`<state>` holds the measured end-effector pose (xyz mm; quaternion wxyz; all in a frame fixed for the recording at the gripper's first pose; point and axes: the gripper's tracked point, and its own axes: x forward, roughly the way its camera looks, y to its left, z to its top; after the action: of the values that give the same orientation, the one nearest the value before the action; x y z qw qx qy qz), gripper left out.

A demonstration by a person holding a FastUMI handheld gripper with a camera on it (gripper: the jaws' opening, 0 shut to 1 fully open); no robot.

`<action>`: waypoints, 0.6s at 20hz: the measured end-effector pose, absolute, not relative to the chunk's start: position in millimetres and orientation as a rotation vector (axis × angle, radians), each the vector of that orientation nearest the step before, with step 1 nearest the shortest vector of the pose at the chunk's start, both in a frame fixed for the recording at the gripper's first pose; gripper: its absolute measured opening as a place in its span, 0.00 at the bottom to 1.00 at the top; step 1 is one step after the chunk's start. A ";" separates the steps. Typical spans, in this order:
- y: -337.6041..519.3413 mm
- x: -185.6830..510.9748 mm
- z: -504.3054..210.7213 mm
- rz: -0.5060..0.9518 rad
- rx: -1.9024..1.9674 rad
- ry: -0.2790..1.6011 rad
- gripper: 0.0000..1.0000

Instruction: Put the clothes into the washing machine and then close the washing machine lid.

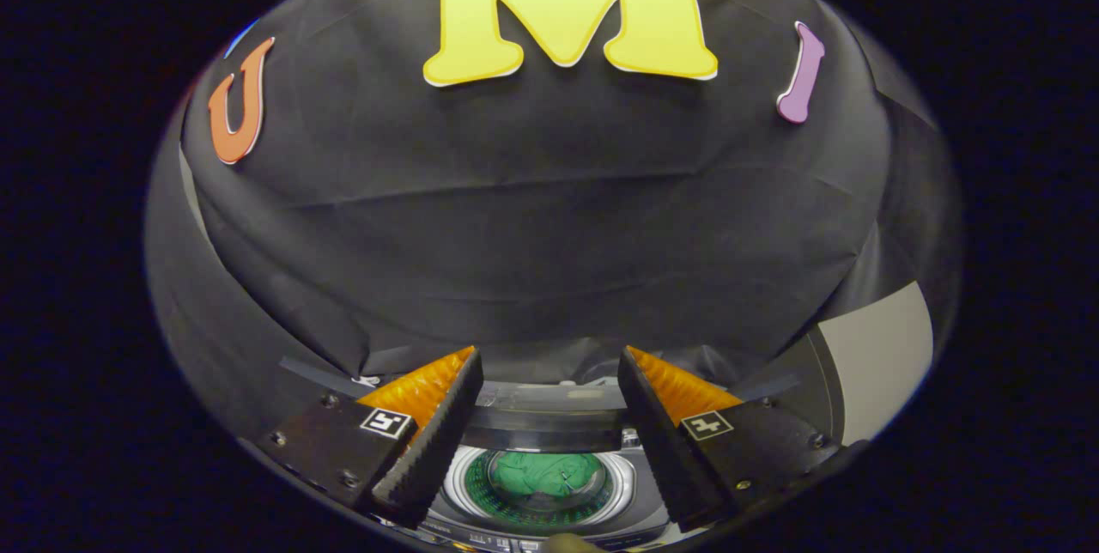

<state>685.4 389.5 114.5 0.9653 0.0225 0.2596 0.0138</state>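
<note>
Below and between my fingers I look down into a small top-loading washing machine (pixel 631 493). Its round drum holds a green garment (pixel 543 474) bunched in the middle. The lid (pixel 545 424) stands raised at the back of the opening, seen edge-on as a dark curved band just beyond my fingertips. My gripper (pixel 549 373) hovers above the machine, open wide, with nothing between the fingers (pixel 434 441).
The black cloth wall of the booth rises right behind the machine. A pale grey panel (pixel 880 355) stands to the right of the wall cloth. The machine's control strip (pixel 515 543) runs along its near edge.
</note>
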 end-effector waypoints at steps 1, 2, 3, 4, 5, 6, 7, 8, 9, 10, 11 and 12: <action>389.3 681.4 114.0 0.030 0.044 0.523 0.99; 389.3 675.8 111.8 0.032 0.042 0.522 0.99; 389.0 670.7 110.4 0.034 0.043 0.520 0.99; 389.5 663.0 108.7 0.036 0.043 0.516 0.99; 390.0 656.6 106.4 0.038 0.043 0.513 0.99; 390.4 649.3 103.4 0.039 0.043 0.512 0.99; 390.9 642.3 101.1 0.039 0.043 0.513 0.99; 390.3 636.5 98.3 0.040 0.044 0.514 0.99; 390.3 630.9 95.0 0.042 0.043 0.513 0.99; 391.0 623.9 91.3 0.046 0.045 0.513 0.99; 391.3 617.8 87.7 0.050 0.045 0.514 0.99; 391.0 610.7 82.3 0.055 0.047 0.522 0.99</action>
<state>610.7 391.0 82.3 0.9655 0.0232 0.2579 0.0273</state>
